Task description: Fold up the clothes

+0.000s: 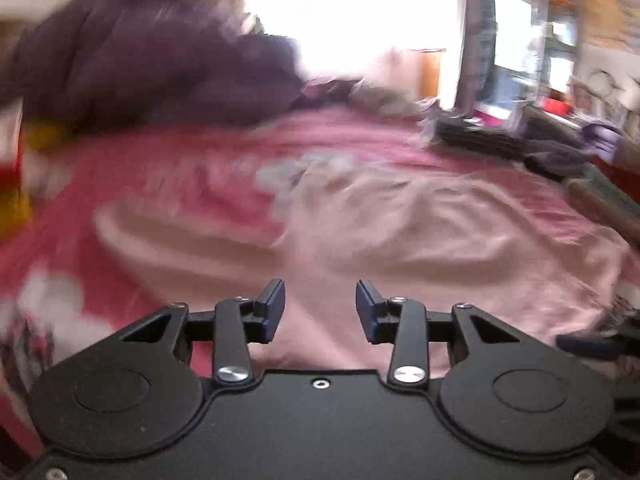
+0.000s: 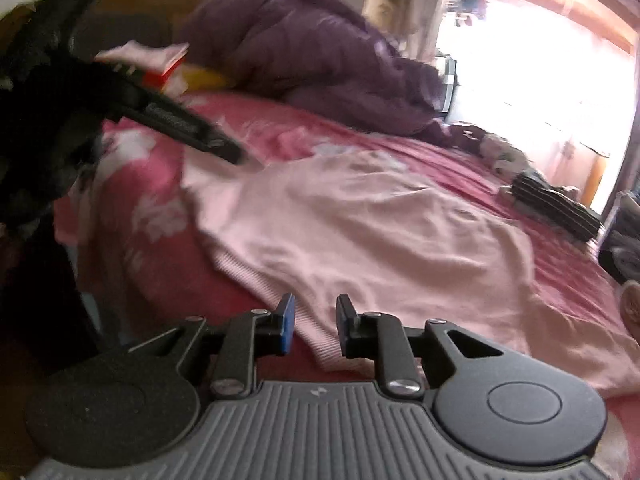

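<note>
A pale pink garment (image 1: pixel 420 232) lies spread on a bed with a dark pink flowered cover (image 1: pixel 168 168). My left gripper (image 1: pixel 320 312) is open and empty, just above the garment's near part. The left wrist view is blurred. In the right wrist view the same garment (image 2: pixel 360 224) lies ahead, its ribbed hem (image 2: pixel 316 340) running between the open fingers of my right gripper (image 2: pixel 316 328). The jaws stand apart, not closed on the hem. The left gripper (image 2: pixel 192 128) shows at the upper left, over the garment's far corner.
A purple quilt (image 2: pixel 320 48) is heaped at the head of the bed. A dark striped garment (image 2: pixel 556 200) and other clothes lie at the bed's far right edge. A red and yellow object (image 2: pixel 176 72) sits by the headboard. A bright window (image 2: pixel 540 72) is behind.
</note>
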Motion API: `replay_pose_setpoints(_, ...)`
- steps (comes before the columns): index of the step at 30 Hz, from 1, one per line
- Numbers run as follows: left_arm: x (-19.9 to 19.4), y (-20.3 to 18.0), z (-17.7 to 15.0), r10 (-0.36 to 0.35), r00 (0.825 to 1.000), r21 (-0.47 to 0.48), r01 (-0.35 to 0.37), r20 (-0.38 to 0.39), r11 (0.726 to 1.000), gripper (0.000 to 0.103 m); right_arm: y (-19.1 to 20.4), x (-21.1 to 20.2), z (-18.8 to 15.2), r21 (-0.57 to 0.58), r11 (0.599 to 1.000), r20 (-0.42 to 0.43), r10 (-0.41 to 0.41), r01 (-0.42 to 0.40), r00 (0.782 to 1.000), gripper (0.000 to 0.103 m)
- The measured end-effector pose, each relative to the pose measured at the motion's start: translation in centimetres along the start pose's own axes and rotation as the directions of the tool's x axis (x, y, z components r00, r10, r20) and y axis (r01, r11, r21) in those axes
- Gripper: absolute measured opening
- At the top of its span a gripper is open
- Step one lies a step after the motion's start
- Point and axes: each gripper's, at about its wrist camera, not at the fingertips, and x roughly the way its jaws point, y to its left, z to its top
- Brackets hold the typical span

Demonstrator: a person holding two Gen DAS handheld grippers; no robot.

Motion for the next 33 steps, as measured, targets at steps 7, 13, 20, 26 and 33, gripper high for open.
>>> replay_pose_setpoints(7,0.1,-1.9,-0.6,0.026,0.999,0.114,-0.03,0.043,0.993,0.04,-4.2,-1.3,-0.3,0.25,0.967,0.028,-0.048,0.04,0.998,0.022)
replay_pose_setpoints(13,1.5,-4.2,-0.4,0.018,1.0,0.209,-0.018,-0.001,0.978,0.041,-11.0,-3.9,-2.9,0.628,0.777,0.092,-0.141,0.053,0.986,0.025)
replay_pose_setpoints(20,0.1,-13.1,0.6,-0.143,0.988,0.39,0.108,0.062,0.915,0.053,-19.9,-7.7,-9.4,0.924,0.381,0.145,-0.283,-0.027,0.948,0.028)
replay_pose_setpoints(26,1.6,-23.2,-1.9,-0.251,0.968,0.587,0.202,0.003,0.784,0.056,-24.8,-10.5,-11.8,0.937,0.311,0.264,-0.346,-0.156,0.9,0.034)
replay_pose_setpoints(33,3.8,-31.9,-4.9,-0.247,0.969,0.763,0.153,0.009,0.628,0.056,-28.0,-12.5,-13.8,0.917,0.283,0.378,-0.382,-0.283,0.843,0.035)
